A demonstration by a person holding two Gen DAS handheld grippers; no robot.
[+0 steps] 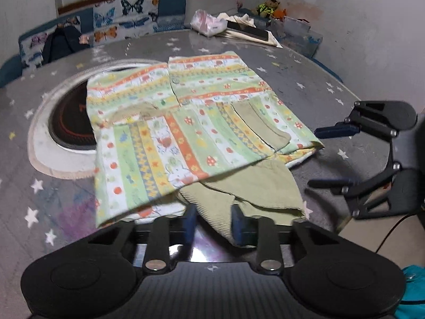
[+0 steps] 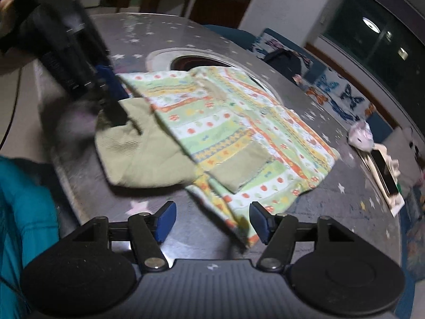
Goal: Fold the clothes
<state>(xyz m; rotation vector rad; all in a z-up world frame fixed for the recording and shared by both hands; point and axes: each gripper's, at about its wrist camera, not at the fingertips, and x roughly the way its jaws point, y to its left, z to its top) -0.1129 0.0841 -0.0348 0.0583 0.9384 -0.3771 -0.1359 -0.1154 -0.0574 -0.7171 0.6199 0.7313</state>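
A child's garment (image 1: 186, 122) with green, orange and yellow striped print and an olive ribbed hem (image 1: 255, 186) lies partly folded on the grey star-patterned table (image 1: 305, 85). It also shows in the right wrist view (image 2: 239, 133). My left gripper (image 1: 213, 223) is open at the near edge, its blue pads either side of the olive hem. It shows blurred in the right wrist view (image 2: 111, 98) over the olive part (image 2: 143, 154). My right gripper (image 2: 212, 222) is open and empty, with the garment's near corner between its pads. It also shows in the left wrist view (image 1: 326, 156), right of the garment.
A round recessed cooktop (image 1: 71, 122) sits in the table, partly under the garment. At the far edge lie a phone (image 1: 247, 30) on paper and a crumpled plastic bag (image 1: 209, 22). A butterfly-print bench (image 1: 127, 18) runs behind the table.
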